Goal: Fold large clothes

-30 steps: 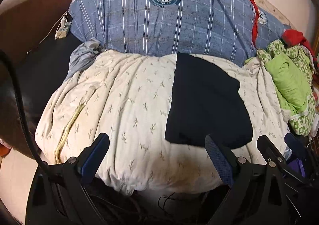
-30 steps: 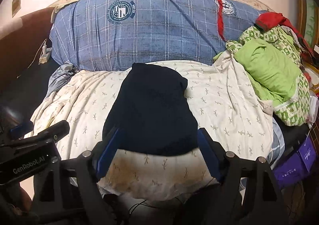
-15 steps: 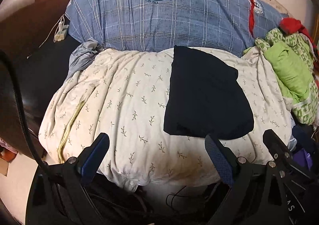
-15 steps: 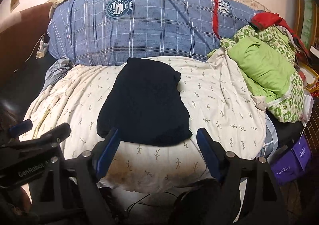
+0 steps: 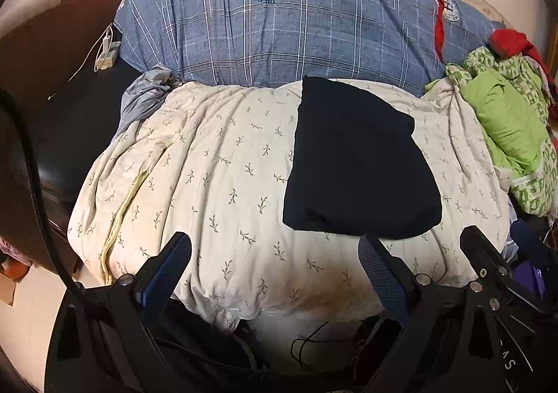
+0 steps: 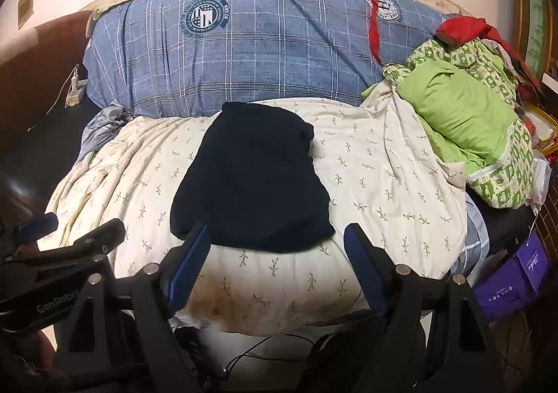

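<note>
A cream quilt printed with small green sprigs (image 5: 216, 183) (image 6: 383, 176) covers the bed and fills the middle of both views, rumpled at its left edge and stained brownish near the lower centre. Behind it, across the upper part of each frame, lies a long blue plaid bolster with round crest emblems (image 5: 279, 20) (image 6: 261, 44), and a red strip of cloth (image 5: 437, 20) (image 6: 373, 23) hangs over its right portion. At the right edge sits a heap of lime-green and green-patterned bedding (image 5: 505, 121) (image 6: 467, 124) topped by a red garment (image 5: 509, 40) (image 6: 464, 28).

The folded dark navy garment (image 5: 359, 163) (image 6: 254, 180) lies flat on the quilt, right of centre in the left wrist view and just left of centre in the right wrist view; its far edge reaches almost to the bolster and its near edge is rounded.

The left claw (image 5: 275, 271) is at the lower edge of its frame, its two blue-padded fingers spread wide and holding nothing, above the quilt's near edge with the garment's near left corner just beyond the right finger. The right claw (image 6: 277, 257) is likewise spread wide and empty, its fingers framing the garment's near edge without touching it.

A purple box (image 6: 512, 278) sits at the lower right of the right wrist view, and a white charger with a cable (image 5: 106, 56) (image 6: 73, 93) lies at the left on a dark surface.
</note>
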`<state>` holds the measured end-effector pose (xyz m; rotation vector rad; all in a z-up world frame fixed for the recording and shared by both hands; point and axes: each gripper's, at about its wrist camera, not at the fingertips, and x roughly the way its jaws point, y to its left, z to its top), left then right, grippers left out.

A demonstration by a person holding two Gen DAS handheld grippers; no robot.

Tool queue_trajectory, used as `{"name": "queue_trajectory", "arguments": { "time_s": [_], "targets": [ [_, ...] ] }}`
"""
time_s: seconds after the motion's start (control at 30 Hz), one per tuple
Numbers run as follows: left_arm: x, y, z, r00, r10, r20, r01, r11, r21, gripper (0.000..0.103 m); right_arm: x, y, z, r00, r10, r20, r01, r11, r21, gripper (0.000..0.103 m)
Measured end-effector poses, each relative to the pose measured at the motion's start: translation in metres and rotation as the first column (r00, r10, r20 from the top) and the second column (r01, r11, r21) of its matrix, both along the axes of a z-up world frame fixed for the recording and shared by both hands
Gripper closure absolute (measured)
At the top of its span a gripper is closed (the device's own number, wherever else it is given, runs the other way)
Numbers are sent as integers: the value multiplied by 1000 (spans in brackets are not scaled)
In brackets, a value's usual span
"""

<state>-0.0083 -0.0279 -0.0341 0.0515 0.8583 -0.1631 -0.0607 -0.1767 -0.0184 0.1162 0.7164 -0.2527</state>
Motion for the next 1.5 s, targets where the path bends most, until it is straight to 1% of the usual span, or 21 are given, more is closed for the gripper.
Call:
{"name": "queue_trajectory", "arguments": {
  "time_s": [0.67,1.5],
  "targets": [
    [3,-6,0,1000,-11,-8,11,1000,-8,6,0,-2,4,1000,-17,0,17,1000,-12,24],
    [14,-18,2,999,-35,-23,35,999,-10,7,3,-19,6,999,-37,-4,37,999,-6,24]
  ]
}}
